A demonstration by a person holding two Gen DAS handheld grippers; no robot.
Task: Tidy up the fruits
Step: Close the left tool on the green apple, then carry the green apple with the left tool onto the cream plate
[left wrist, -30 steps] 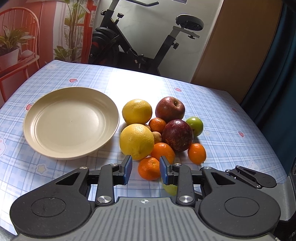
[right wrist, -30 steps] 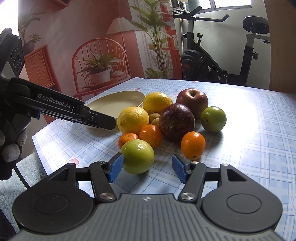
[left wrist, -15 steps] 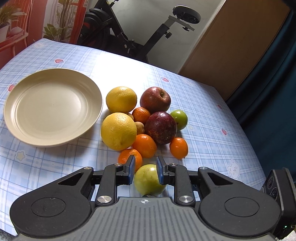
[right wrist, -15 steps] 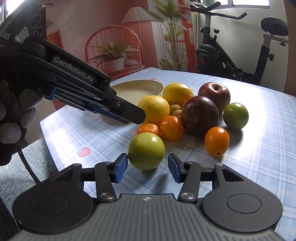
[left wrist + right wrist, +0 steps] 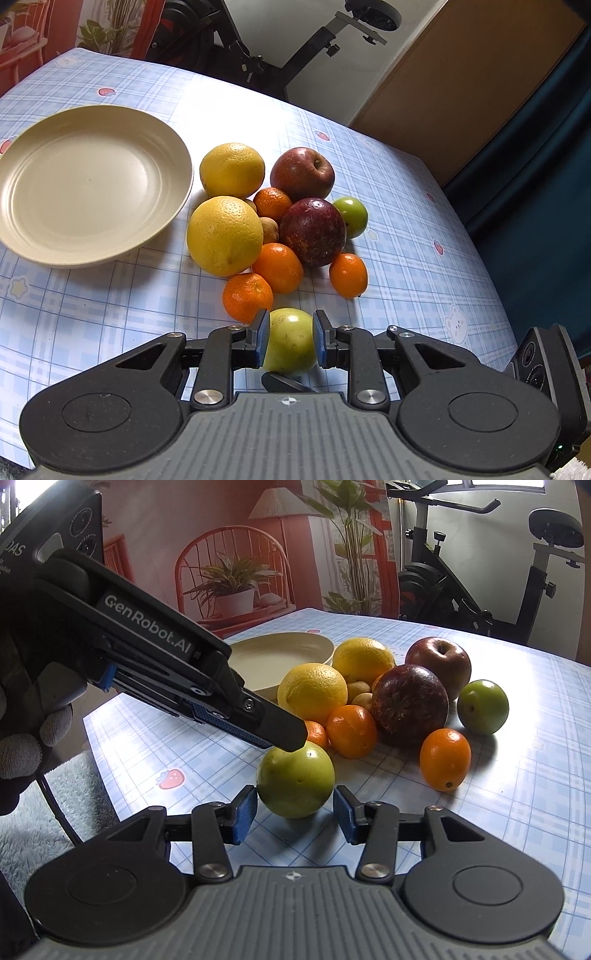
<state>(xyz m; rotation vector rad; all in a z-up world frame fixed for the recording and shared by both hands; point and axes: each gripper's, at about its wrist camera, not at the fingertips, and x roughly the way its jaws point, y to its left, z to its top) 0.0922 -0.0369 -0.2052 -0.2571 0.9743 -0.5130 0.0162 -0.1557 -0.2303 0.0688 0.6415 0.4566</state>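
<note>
My left gripper (image 5: 289,341) is shut on a green apple (image 5: 290,341), its blue pads touching both sides; the apple rests on the table. In the right wrist view the same apple (image 5: 295,781) lies just ahead of my open right gripper (image 5: 294,814), whose pads stand apart from it, and the left gripper's finger (image 5: 258,723) reaches over it. Beyond lies a fruit pile: two yellow citrus (image 5: 224,236), two red apples (image 5: 313,232), a small green apple (image 5: 352,216), several small oranges (image 5: 277,267). An empty cream plate (image 5: 88,181) sits left.
The table has a blue checked cloth (image 5: 424,273); its near edge runs just below the grippers. An exercise bike (image 5: 480,579) and a red chair with a potted plant (image 5: 232,587) stand beyond the far side. A dark curtain (image 5: 546,192) hangs to the right.
My left gripper moved right from the small orange to the green apple and closed on it. My right gripper drew closer to that apple, its jaws still open.
</note>
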